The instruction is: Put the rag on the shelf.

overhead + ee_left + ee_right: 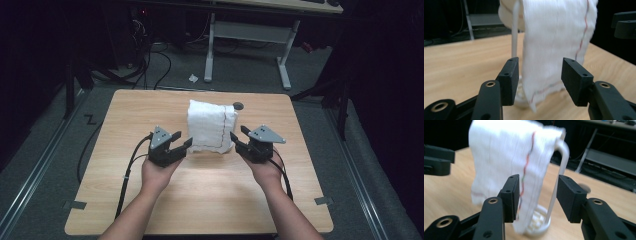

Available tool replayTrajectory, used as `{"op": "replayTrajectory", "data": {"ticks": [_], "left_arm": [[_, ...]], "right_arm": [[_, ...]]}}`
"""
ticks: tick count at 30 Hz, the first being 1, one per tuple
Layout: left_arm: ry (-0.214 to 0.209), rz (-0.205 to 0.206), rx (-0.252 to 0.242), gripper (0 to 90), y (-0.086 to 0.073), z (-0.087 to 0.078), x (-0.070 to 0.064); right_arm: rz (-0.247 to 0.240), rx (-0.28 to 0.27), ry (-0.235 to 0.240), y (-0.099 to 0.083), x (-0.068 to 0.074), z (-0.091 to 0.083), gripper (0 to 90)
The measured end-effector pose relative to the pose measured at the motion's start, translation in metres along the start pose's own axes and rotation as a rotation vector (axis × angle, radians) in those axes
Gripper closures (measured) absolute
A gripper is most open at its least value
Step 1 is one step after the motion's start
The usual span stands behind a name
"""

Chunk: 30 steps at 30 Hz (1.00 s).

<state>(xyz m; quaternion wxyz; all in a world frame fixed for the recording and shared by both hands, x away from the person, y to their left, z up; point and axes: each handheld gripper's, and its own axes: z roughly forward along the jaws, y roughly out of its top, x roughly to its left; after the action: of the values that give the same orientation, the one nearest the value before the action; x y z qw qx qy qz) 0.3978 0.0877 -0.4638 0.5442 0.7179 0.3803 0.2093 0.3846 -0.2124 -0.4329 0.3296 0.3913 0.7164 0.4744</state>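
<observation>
Between both grippers' parted jaws: towel [210,126] hanging

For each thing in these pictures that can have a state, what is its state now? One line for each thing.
Left gripper: open, at the towel's near left corner, gripping nothing.
Right gripper: open, at the towel's near right edge, gripping nothing.
White towel: draped over the rack, hanging down, a red stitch line along its edge.
White rack: upright on the table, its round base under the towel.
Table: bears the rack.
</observation>
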Motion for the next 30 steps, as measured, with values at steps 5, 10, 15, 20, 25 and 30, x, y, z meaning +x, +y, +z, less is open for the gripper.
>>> {"op": "replayTrajectory", "data": {"ticks": [5, 10, 15, 20, 25, 30], "left_arm": [[-0.017, -0.003, 0.065, 47.1, -0.027, -0.012, -0.002], [-0.021, 0.004, 0.152, 45.3, -0.054, -0.029, 0.000], [-0.007, 0.015, 0.231, 42.8, -0.077, -0.054, 0.010], [0.019, 0.012, 0.264, 41.6, -0.093, -0.080, 0.021], [0.039, -0.044, 0.266, 41.8, -0.097, -0.086, 0.032], [0.031, -0.041, 0.261, 41.7, -0.097, -0.083, 0.031]], "right_arm": [[0.006, 0.044, 0.005, -0.025, 0.003, -0.005, 52.4], [0.017, 0.105, 0.003, -0.053, 0.003, -0.013, 50.3], [0.012, 0.160, -0.004, -0.083, 0.001, -0.024, 46.5], [0.016, 0.212, -0.009, -0.110, -0.004, -0.040, 44.8], [0.051, 0.243, -0.030, -0.124, -0.010, -0.054, 44.4], [0.068, 0.248, -0.035, -0.125, -0.013, -0.051, 44.3]]}}
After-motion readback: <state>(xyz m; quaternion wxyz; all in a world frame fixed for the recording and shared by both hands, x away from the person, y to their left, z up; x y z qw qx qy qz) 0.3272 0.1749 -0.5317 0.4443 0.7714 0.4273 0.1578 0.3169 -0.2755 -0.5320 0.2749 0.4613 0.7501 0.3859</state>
